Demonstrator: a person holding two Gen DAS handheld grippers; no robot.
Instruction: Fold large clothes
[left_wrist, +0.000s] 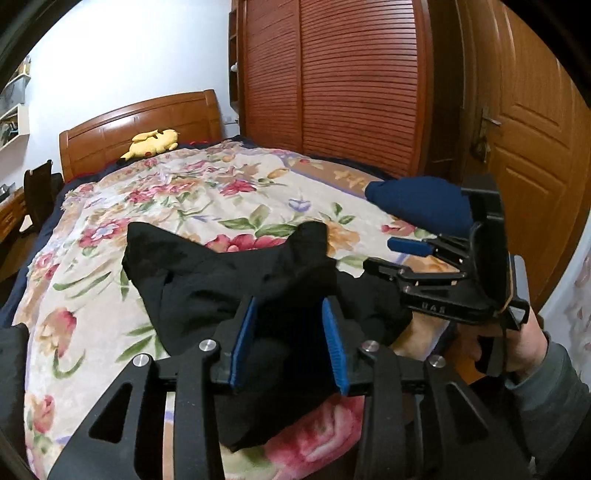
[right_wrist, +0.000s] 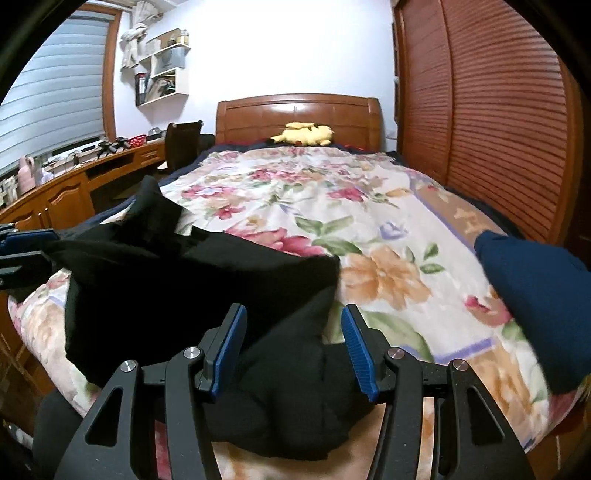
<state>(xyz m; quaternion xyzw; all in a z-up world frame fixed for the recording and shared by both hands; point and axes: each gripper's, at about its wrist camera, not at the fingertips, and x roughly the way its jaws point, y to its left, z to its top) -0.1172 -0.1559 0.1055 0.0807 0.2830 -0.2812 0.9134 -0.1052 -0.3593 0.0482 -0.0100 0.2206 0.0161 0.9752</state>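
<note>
At the lower centre of both views, the black garment (left_wrist: 229, 280) lies bunched on the bed (left_wrist: 184, 192). Left tongs (left_wrist: 290, 347) and right tongs (right_wrist: 293, 350) stand released around it; a shallow pinch could take only one layer and spoil the fold.

left gripper (left_wrist: 290, 339): black angular frame, ribbed blue pads, round silver screws
right gripper (right_wrist: 293, 350): same black frame, blue pads, silver screws; pale lettering on its side in the left view
sleeve (left_wrist: 546, 384): grey, at the wrist
</note>
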